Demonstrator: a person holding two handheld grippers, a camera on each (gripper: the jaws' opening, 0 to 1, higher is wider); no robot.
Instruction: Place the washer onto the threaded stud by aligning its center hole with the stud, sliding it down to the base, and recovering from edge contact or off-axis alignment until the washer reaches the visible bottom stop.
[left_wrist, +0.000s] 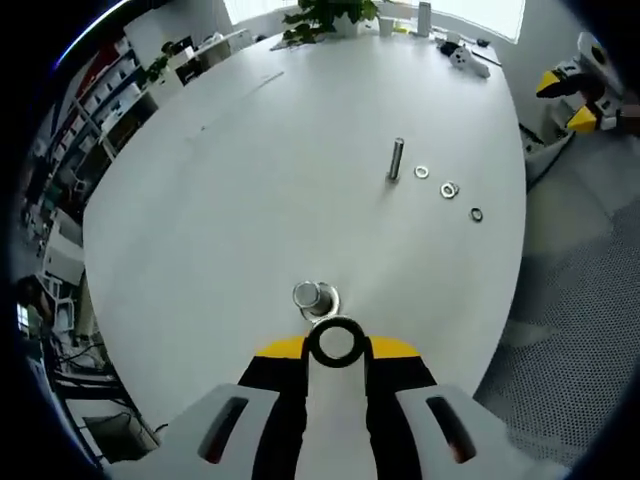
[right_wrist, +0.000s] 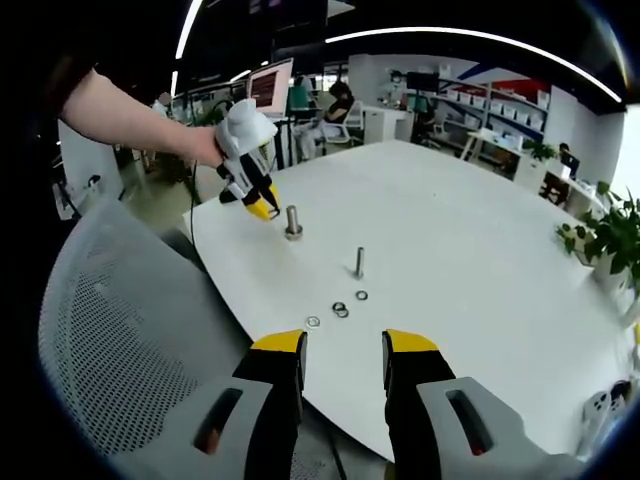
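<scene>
A person holds a two-jaw gripper in each hand over a large white oval table (left_wrist: 250, 180). In the left gripper view, the left gripper (left_wrist: 337, 347), with yellow-tipped black jaws, pinches a round silver metal washer (left_wrist: 336, 341) between its tips, its face and centre hole turned toward the camera. Just beyond it stands a short, thick silver threaded stud (left_wrist: 311, 296) on a wider base. The washer seems to be held this way so its hole can be lined up over the stud top; it hovers just beside the stud and is not yet threaded on, so the placement looks to be at the approach stage. Farther off stands a thinner silver upright bolt (left_wrist: 396, 160), with three small spare washers (left_wrist: 448, 189) lying in a loose row beside it, likely set out as a supply within easy reach. In the right gripper view, the right gripper (right_wrist: 343, 348) hangs at the near table edge with its jaws apart and nothing between them, seemingly waiting. That view also shows the left gripper (right_wrist: 262, 208), held by a bare forearm (right_wrist: 130, 118), with its tip close beside the thick stud (right_wrist: 293, 222), and the thin bolt (right_wrist: 358, 262) and spare washers (right_wrist: 340, 309) nearer. A grey mesh chair back (right_wrist: 110, 330) sits by the table. The room is an open office with shelving, desks, a monitor, potted green plants (right_wrist: 600, 240) and strip ceiling lights.
</scene>
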